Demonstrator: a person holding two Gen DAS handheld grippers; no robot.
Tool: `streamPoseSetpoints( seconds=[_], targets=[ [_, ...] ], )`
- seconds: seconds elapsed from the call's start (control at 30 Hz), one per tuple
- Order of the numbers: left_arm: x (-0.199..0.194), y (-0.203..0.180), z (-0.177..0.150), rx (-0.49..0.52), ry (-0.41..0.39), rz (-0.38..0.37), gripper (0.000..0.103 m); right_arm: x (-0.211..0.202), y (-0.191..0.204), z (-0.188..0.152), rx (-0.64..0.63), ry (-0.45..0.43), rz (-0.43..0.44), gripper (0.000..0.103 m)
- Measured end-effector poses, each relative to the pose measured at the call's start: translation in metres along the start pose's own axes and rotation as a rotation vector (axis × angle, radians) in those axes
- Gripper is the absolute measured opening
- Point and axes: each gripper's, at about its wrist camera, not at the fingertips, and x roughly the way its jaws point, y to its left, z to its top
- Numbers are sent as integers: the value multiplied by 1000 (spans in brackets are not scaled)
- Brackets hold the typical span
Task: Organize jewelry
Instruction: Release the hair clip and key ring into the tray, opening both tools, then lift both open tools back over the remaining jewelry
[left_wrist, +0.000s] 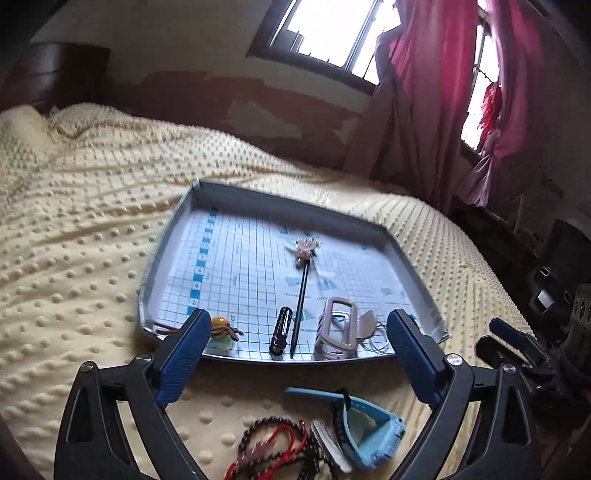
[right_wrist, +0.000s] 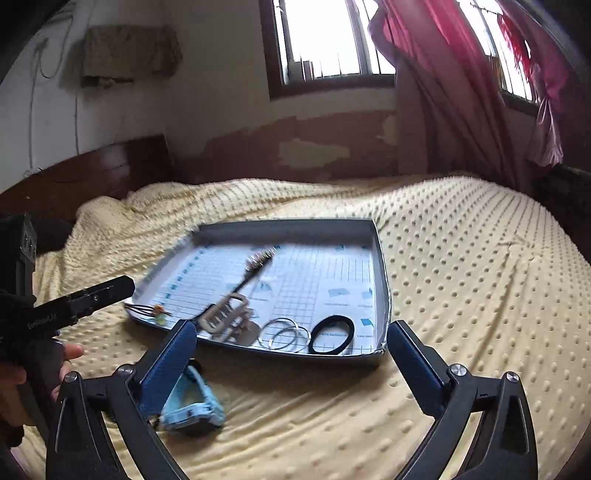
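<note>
Left gripper (left_wrist: 297, 345) spread wide, nothing between its blue pads (left_wrist: 184, 354); low centre of the left wrist view, hovering over the near rim of the tray. Right gripper (right_wrist: 291, 363) likewise wide open and empty, low centre of its own view. Grey shallow tray (left_wrist: 406, 254) lined with gridded paper sits on a cream dotted bedspread (left_wrist: 74, 229), mid-frame in both views. In the tray, left wrist view: a dark hair stick with a pale flower top (left_wrist: 304, 284), a black hair clip (left_wrist: 280, 330) beside it, a pinkish claw clip (left_wrist: 338, 328) to the right, an orange-and-green beaded charm on cords (left_wrist: 221, 328) at the near left corner. Only the left view shows, at bottom centre on the bedspread outside the tray, a dark bead strand with red cord (left_wrist: 273, 446) and a light blue wristwatch (left_wrist: 369, 432) touching it. Only the right view shows thin silver bangles (right_wrist: 284, 334) and a black hair tie (right_wrist: 331, 334) along the tray's near edge, lower centre. Right view catches the watch at lower left, partly behind the gripper's finger; bead strand hidden there. At the right view's left edge, the left gripper's body is held by a hand (right_wrist: 14, 376).
</note>
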Motion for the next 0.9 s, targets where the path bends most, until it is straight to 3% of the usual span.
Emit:
streamPoseSetpoints(
  seconds=[0.07, 0.17, 0.57, 0.9],
  targets=[
    [-22, -6, -2, 33, -52, 8, 101, -16, 7, -1, -4, -23, 1, 103],
    [-54, -16, -9, 76, -110, -2, 101, -37, 19, -5, -12, -36, 12, 103],
    [-150, -31, -57, 121, -196, 13, 101, -105, 64, -46, -41, -71, 20, 103],
    [-177, -23, -99, 138, -132, 69, 101, -128, 76, -82, -79, -19, -3, 103]
  ],
)
